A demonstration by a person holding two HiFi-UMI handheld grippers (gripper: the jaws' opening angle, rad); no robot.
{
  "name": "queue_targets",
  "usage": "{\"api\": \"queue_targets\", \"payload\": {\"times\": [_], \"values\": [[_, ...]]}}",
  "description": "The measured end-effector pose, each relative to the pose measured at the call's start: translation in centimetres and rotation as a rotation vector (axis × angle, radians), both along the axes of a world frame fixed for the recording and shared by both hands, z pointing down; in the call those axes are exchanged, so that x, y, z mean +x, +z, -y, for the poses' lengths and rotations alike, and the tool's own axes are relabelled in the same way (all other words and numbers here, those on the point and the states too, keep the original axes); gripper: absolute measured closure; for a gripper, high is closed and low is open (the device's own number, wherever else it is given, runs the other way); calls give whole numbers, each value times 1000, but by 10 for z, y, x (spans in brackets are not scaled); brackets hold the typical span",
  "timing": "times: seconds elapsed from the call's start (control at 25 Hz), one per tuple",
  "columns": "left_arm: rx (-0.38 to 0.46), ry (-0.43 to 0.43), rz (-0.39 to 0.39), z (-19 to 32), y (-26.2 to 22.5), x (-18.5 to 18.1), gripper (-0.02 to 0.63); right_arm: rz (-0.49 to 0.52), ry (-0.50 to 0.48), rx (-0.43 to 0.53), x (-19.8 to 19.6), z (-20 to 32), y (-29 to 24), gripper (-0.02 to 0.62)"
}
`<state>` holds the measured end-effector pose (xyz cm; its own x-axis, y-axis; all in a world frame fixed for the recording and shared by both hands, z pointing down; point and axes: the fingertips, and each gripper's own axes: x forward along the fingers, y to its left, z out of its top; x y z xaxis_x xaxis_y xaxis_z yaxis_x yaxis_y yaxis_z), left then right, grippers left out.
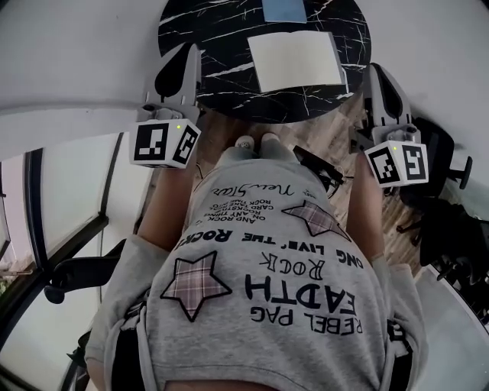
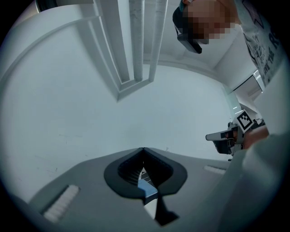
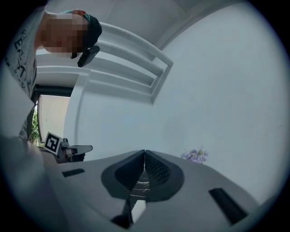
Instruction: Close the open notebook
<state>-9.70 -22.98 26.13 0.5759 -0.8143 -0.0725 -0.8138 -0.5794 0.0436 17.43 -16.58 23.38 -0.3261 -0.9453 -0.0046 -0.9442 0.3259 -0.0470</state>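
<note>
At the near rim of the tabletop (image 1: 229, 46), the left gripper (image 1: 183, 65) and right gripper (image 1: 380, 84) hover, fingers shut and empty, seemingly mid-approach, with the open notebook (image 1: 296, 61) yet to be reached and folded over.

Office-like room, glass partition (image 1: 76, 191), swivel chair (image 1: 437, 153), marble table (image 1: 221, 30)

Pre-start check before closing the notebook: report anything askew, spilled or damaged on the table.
Nothing stands out. The open notebook lies flat on the round black marble table, a blue pad beyond it; no spill or damage shows.
</note>
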Motion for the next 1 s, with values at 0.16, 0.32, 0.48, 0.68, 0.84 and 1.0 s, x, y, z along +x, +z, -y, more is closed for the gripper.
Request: {"api": "queue_targets", "payload": {"times": [0.16,0.32,0.48,0.68,0.84,1.0], "values": [[25,-5,-5,6,-7,15,597,0,-13,3,12,6,1,583],[22,-18,-9,7,-5,28,597,3,-32,3,24,14,6,583],[11,-17,3,5,0,38,597,11,-38,-12,34,20,14,583],[-12,-21,3,5,11,50,597,-8,-52,-39,45,27,27,583],[-22,-21,16,5,16,58,597,-34,-56,-55,51,33,40,583],[-36,-25,32,4,21,64,597,-25,-40,-94,65,37,62,583]]}}
